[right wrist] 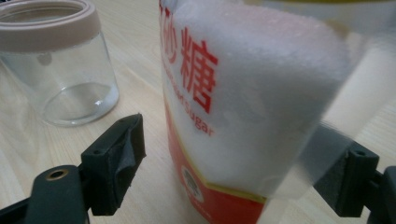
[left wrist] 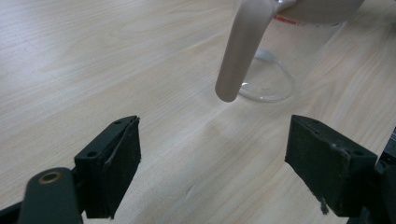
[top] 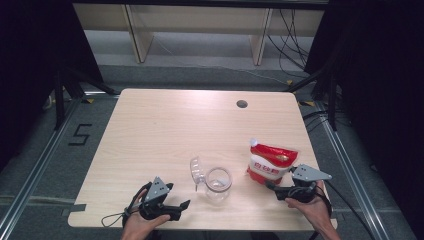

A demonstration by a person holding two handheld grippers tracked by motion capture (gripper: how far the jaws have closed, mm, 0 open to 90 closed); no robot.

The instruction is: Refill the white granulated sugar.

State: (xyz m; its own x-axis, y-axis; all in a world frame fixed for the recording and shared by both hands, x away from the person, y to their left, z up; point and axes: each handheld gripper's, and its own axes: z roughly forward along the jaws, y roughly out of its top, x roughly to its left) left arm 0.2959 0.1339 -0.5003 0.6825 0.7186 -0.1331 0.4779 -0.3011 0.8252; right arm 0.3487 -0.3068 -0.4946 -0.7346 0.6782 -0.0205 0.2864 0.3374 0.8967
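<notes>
A clear glass jar (top: 218, 184) with a beige rim stands near the table's front edge, its hinged lid (top: 196, 172) flipped open to the left. A red and white bag of sugar (top: 270, 162) stands just right of it. My left gripper (top: 181, 210) rests open at the front left, pointing at the jar. In the left gripper view the jar (left wrist: 268, 79) and its beige lid arm (left wrist: 240, 51) lie ahead of the open left gripper (left wrist: 215, 163). My right gripper (right wrist: 233, 172) is open, with the sugar bag (right wrist: 243, 93) between its jaws; the jar (right wrist: 60, 60) stands beyond, at left.
The light wooden table (top: 165, 130) has a round cable hole (top: 242, 104) at the back right. Its front edge runs just under both hands. Wooden shelving legs (top: 137, 35) and loose cables (top: 295, 40) lie on the floor beyond the table.
</notes>
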